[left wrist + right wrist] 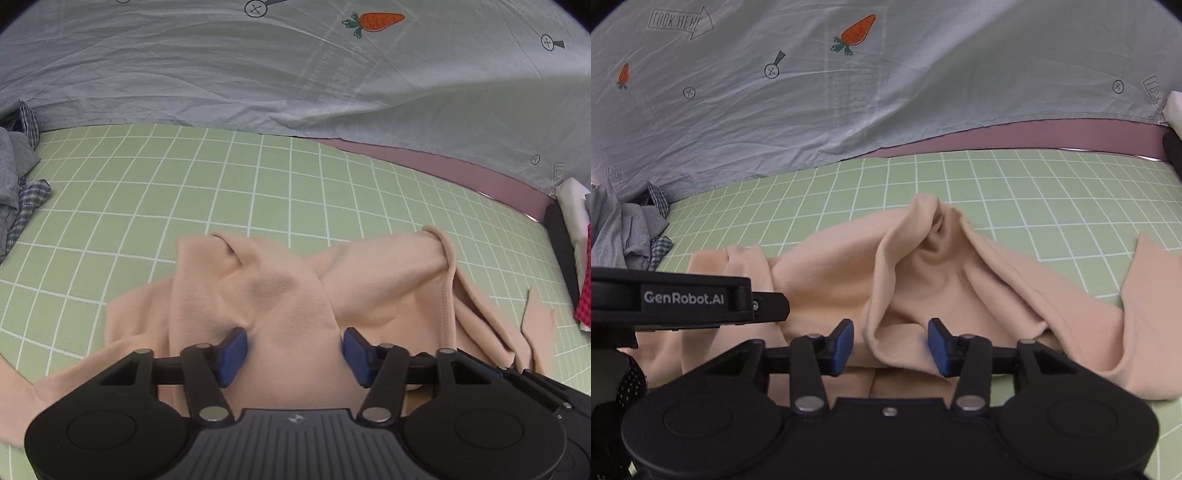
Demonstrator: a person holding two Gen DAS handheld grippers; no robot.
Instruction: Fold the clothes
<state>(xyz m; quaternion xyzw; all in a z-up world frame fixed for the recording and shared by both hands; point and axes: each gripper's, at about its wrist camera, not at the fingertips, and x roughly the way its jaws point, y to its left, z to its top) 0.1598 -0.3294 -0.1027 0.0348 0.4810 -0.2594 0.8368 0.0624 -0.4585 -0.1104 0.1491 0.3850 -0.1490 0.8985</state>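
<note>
A crumpled pile of grey and checked clothes (pixel 18 184) lies at the far left of the green grid-lined mat (pixel 184 177). At centre, a peach-coloured garment (pixel 273 288) sprawls rumpled on the mat — soft, matte, bunched into raised folds. The left gripper (pixel 295 350) stands partly open, a ridge of the fabric between its blue pads; whether they pinch it cannot be told. The right gripper (pixel 891 345) is also partly open — a hanging fold sits between its pads, apparently not pressed.
</note>
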